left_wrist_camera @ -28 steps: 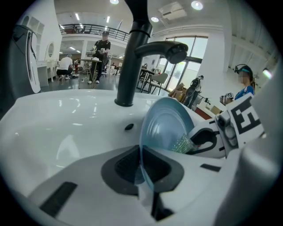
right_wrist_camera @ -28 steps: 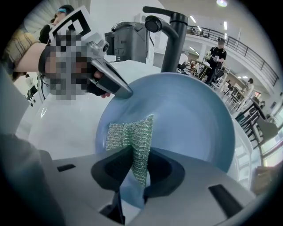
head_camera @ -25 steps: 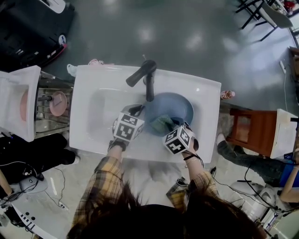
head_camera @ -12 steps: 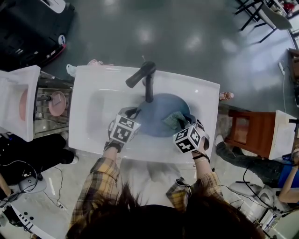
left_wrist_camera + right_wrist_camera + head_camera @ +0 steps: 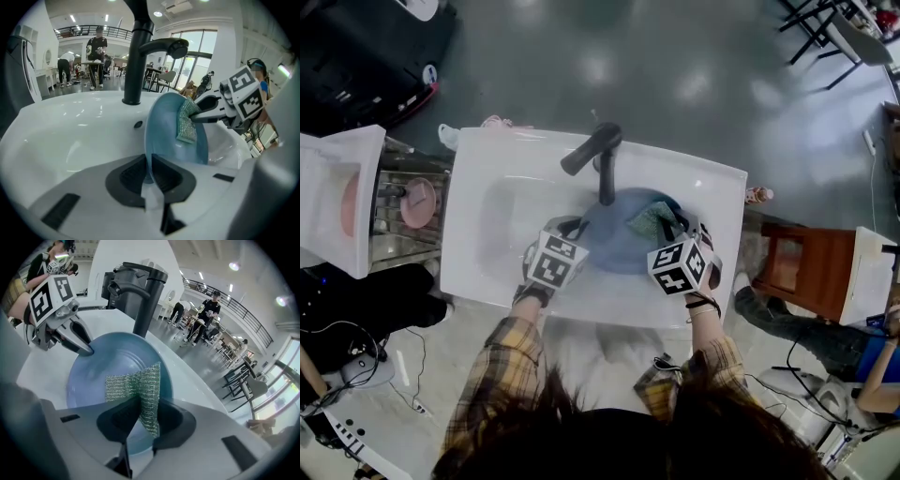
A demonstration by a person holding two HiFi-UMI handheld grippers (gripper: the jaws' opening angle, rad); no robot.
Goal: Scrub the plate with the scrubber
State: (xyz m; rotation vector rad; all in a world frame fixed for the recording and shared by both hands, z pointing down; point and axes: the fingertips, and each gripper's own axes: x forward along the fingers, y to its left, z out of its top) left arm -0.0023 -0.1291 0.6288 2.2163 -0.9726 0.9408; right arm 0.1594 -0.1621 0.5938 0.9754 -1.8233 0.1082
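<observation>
A blue plate (image 5: 614, 246) stands tilted in the white sink (image 5: 502, 220), under the black faucet (image 5: 600, 155). My left gripper (image 5: 578, 228) is shut on the plate's near rim (image 5: 151, 154); its jaws have just eased open slightly, with the rim still between them. My right gripper (image 5: 673, 228) is shut on a green mesh scrubber (image 5: 652, 220). In the right gripper view the scrubber (image 5: 136, 385) lies folded against the plate's inner face (image 5: 103, 366), and the left gripper (image 5: 79, 341) shows at that plate's far rim. The left gripper view shows the scrubber (image 5: 187, 122) near the plate's upper right.
A dish rack holding a pink plate (image 5: 417, 206) stands left of the sink, beside a white bin (image 5: 337, 211). A brown chair (image 5: 802, 262) is at the right. Cables lie on the floor beside the person's feet.
My right gripper has carried the scrubber from the plate's lower middle up to its far right part. The plate now looks more tilted. The left gripper has barely moved.
</observation>
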